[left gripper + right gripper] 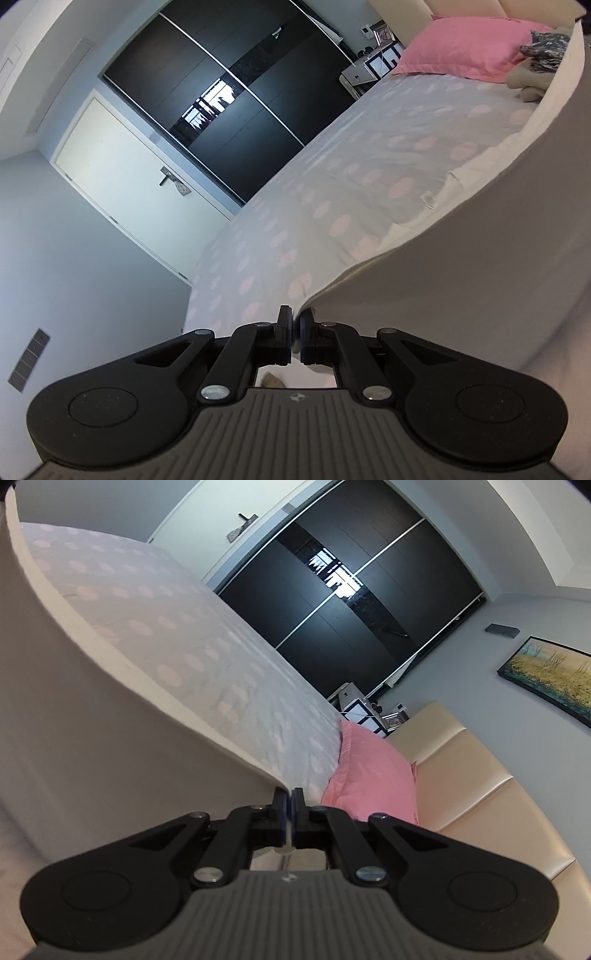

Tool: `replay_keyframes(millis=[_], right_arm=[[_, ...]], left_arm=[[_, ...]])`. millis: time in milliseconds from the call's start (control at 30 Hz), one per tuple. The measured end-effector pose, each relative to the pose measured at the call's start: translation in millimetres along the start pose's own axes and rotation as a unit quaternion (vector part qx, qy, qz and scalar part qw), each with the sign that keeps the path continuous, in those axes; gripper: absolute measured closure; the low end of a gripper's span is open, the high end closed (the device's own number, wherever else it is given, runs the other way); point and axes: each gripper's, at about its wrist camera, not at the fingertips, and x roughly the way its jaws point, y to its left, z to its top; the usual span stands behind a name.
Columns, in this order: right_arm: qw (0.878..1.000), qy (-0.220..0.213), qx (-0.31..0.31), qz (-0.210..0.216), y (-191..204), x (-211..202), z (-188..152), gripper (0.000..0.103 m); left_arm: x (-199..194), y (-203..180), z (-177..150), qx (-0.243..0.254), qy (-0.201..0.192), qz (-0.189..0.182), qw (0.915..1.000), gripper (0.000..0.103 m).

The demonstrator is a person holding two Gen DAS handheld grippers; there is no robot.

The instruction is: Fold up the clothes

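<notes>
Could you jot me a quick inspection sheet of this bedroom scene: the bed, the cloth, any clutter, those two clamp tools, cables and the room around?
Surface: bed with white, pink-dotted sheet.
Job's things: cream fabric garment, lifted, stretched between both tools.
Clutter: pink pillow; dark patterned cloth and beige bundle beside it.
Grippers: left hand-held gripper shut on the garment's edge; right hand-held gripper likewise.
Cables: nothing seen.
Surroundings: black sliding wardrobe, white door, framed landscape painting, cream padded headboard.
</notes>
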Motion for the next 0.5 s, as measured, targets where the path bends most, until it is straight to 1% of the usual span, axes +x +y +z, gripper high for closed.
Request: replay_keyframes(millis=[133, 267, 400, 500], right_arm=[[1.0, 0.011, 0.0, -0.005, -0.4, 47.4, 22.4, 0.102], [1.0, 0.026, 0.002, -0.001, 6.2, 102.5, 41.2, 0.102], [0.998, 0.063, 0.004, 0.022, 21.9, 175.1, 50.0, 0.102], [0.994, 0.098, 0.004, 0.047, 42.0, 226.9, 42.8, 0.101]], left_arm=[[50.5, -2.9, 14.4, 0.019, 0.013, 0.002, 0.9997, 0.101], [103.7, -15.4, 19.8, 0.044, 0.036, -0.009, 0.9983, 0.101], [165.9, -27.7, 23.5, 0.05, 0.065, -0.033, 0.9961, 0.101], [212.5, -43.6, 21.4, 0.055, 0.09, -0.056, 0.9928, 0.101]])
